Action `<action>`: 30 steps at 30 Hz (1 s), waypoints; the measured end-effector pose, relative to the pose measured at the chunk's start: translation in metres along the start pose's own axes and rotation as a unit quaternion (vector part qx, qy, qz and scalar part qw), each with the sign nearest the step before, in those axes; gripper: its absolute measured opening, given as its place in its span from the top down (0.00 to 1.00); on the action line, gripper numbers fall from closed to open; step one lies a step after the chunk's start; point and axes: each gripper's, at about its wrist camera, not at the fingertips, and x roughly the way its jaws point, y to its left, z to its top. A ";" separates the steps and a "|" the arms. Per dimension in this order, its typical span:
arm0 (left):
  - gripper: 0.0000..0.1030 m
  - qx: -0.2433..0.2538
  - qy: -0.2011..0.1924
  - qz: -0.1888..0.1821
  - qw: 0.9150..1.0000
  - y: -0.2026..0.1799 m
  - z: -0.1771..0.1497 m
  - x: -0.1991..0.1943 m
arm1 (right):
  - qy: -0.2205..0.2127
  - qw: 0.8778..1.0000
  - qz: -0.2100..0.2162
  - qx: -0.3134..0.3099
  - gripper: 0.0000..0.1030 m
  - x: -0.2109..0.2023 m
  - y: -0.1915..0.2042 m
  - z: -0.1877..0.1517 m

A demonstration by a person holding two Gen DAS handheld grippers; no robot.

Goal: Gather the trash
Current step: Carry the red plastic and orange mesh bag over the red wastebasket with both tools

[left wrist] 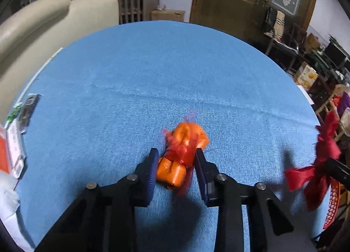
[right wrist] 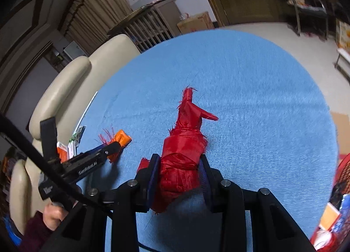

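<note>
On the round blue-clothed table (left wrist: 153, 66), the left gripper (left wrist: 176, 160) clamps a crumpled orange wrapper bound in red netting (left wrist: 181, 153), its long axis pointing away up the fingers. The right gripper (right wrist: 178, 171) holds a frayed red ribbon bundle (right wrist: 183, 149) aloft, tip forward, seemingly ready for binning.

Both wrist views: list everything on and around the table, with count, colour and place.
Tablecloth: one, blue, covers the round table.
Orange wrapper: one, orange with red film, on the cloth between the left gripper's fingers.
Ribbon: one, red, frayed, clamped in the right gripper above the cloth.
Packets: a few, white, orange and dark, at the table's left edge.
Sofa: one, cream, behind the table.
Basket: one, red mesh, at the right edge.
Left gripper: black, blue pads, around the orange wrapper.
Right gripper: black, shut on the ribbon.
Hand: one, holding the left gripper.
</note>
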 end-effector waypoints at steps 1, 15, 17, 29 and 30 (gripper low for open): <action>0.68 -0.001 -0.004 0.001 1.000 -0.003 -0.002 -0.006 | -0.007 1.000 -0.003 -0.010 0.64 -0.007 0.001 -0.002; 0.68 0.057 -0.077 -0.005 0.995 -0.054 -0.058 -0.123 | -0.077 0.995 -0.024 -0.056 0.64 -0.090 -0.009 -0.018; 0.68 0.072 -0.084 -0.002 0.994 -0.059 -0.066 -0.138 | -0.069 0.995 -0.036 -0.062 0.64 -0.097 -0.018 -0.023; 0.68 0.087 -0.107 -0.014 0.990 -0.066 -0.081 -0.189 | -0.064 0.991 -0.081 -0.080 0.64 -0.128 -0.034 -0.022; 0.68 0.081 -0.110 -0.017 0.990 -0.063 -0.083 -0.190 | -0.064 0.991 -0.080 -0.081 0.64 -0.129 -0.033 -0.024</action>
